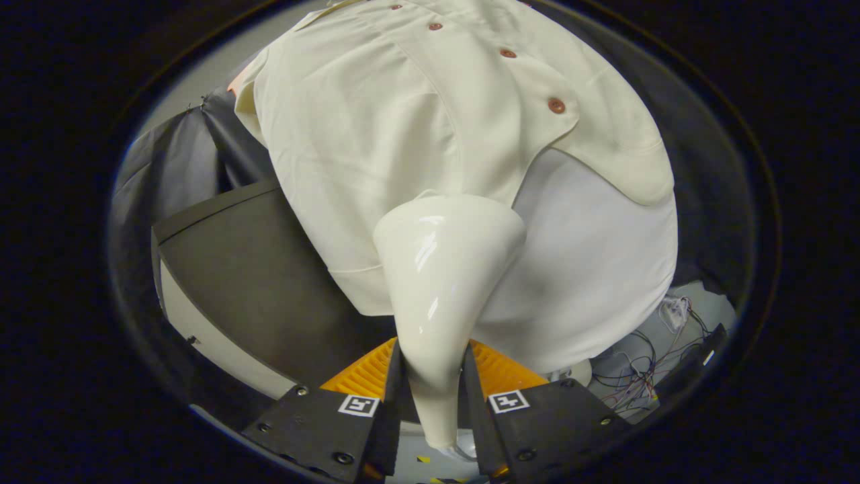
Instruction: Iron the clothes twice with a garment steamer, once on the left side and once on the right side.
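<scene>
Fingers (430, 386) clamped on steamer (443, 269), against buttoned shirt (376, 121).

I see the garment steamer (447, 282) clamped between my gripper (430, 376) fingers, both pressing on its handle, its wide head reaching forward and up to meet the lower hem of the shirt (376, 134). The shirt hangs just ahead, its buttons (556, 105) running up along the right of the steamer head. Under the shirt's open lower right flap sits an inner layer (591, 269). A table (255, 282) lies left of the steamer, below the shirt. Loose wires (645, 363) lie low on the right, beyond the right finger
</scene>
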Demonstrator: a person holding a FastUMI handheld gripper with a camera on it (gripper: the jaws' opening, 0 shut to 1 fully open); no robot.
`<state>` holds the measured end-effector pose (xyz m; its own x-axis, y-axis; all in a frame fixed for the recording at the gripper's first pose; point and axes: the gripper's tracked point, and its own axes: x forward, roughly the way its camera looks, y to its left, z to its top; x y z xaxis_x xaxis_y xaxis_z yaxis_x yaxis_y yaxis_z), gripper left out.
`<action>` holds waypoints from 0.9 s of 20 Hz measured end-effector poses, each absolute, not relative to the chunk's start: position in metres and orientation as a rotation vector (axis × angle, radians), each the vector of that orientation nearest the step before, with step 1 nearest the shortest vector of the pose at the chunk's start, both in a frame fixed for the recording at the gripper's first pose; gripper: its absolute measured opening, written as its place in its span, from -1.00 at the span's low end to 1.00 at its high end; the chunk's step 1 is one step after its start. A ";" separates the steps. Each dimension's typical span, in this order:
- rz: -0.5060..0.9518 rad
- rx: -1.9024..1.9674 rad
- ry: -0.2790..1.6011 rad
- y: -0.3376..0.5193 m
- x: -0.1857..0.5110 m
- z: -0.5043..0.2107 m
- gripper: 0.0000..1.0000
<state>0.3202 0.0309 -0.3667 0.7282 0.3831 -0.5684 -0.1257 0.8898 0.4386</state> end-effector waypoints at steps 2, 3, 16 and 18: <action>0.320 0.378 0.667 0.031 0.324 -0.354 -0.10; 0.344 0.369 0.656 0.032 0.325 -0.345 -0.10; 0.405 0.265 0.399 -0.004 0.356 -0.192 -0.11; 0.366 0.252 0.355 -0.022 0.377 -0.160 -0.11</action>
<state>0.3774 -0.0216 -0.1601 0.8735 0.3903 -0.2910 -0.3035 0.9039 0.3016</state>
